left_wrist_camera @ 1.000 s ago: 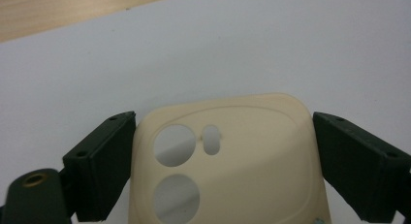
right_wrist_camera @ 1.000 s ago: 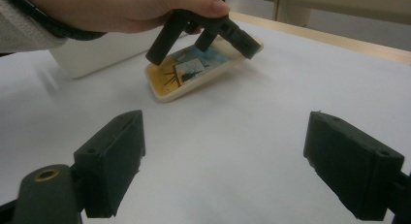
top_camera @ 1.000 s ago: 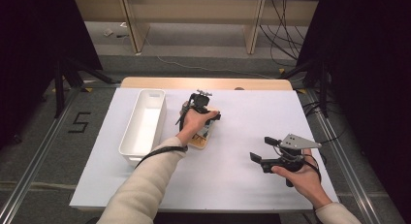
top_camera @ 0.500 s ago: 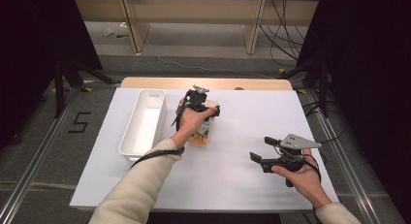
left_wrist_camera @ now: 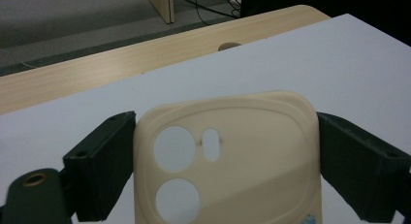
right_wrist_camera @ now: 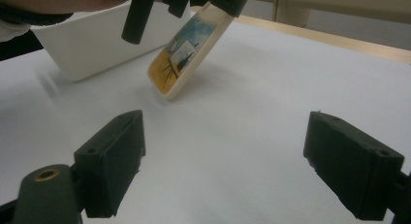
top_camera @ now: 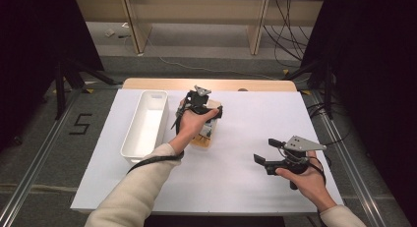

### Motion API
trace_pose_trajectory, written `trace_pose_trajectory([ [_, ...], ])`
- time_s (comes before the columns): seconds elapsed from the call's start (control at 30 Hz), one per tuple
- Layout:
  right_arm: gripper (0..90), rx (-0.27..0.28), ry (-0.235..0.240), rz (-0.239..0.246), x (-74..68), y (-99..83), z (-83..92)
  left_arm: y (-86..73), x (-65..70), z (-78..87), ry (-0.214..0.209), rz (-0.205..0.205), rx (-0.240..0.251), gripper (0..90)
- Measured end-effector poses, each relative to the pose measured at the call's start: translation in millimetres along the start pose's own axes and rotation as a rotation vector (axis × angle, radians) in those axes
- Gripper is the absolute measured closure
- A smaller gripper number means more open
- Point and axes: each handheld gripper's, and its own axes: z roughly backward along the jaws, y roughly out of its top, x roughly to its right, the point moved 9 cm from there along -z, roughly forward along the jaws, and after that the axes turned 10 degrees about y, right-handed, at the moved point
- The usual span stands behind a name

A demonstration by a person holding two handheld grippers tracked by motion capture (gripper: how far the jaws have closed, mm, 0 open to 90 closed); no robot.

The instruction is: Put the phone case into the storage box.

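Overhead, the high view shows a desk [top_camera: 236,187] covered by a white sheet, with a strip of pale wood bare along its far edge. Around it lie a grey floor, black drapes at both sides, wooden furniture legs and loose cables at the back, and a taped "5" [top_camera: 80,124] on the floor to the left. A white tray [top_camera: 146,126] lies on the sheet's left part. Just right of it the left gripper [top_camera: 209,111] holds a cream phone case [top_camera: 206,134], tilted, its lower edge close to the sheet; the hand covers most of the case. The right gripper [top_camera: 268,151] hovers near the desk's right front, well apart from the case, its jaws spread with nothing between them.

In the left gripper view the case [left_wrist_camera: 232,161] sits between the two jaws, clasped at both side edges, its plain back with three camera cut-outs facing the lens. Its lower part is cut off by the frame.

In the right gripper view the released jaws frame bare sheet. Beyond them the case [right_wrist_camera: 191,52] hangs tilted, its printed side showing a blurred blue and yellow picture, the tray [right_wrist_camera: 87,44] behind it. Whether its lower corner touches the sheet cannot be told.
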Motion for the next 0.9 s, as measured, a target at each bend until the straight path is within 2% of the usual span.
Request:
trace_pose_trajectory([
  [0.33, 15.8, -0.003, 0.000, 0.002, -0.6, -0.3, -0.8, 3.8, 6.2, 21.8, -0.041, -0.006, 0.039, 11.3],
  [0.67, 15.8, 0.000, -0.002, 0.000, -1.5, -0.3, -1.0, 6.2, 8.7, 37.9, -0.056, -0.017, 0.071, 11.3],
  [0.9, 15.8, -0.002, 0.000, 0.001, -2.7, -0.8, -1.9, 4.0, 5.6, 49.0, -0.060, -0.024, 0.085, 11.3],
])
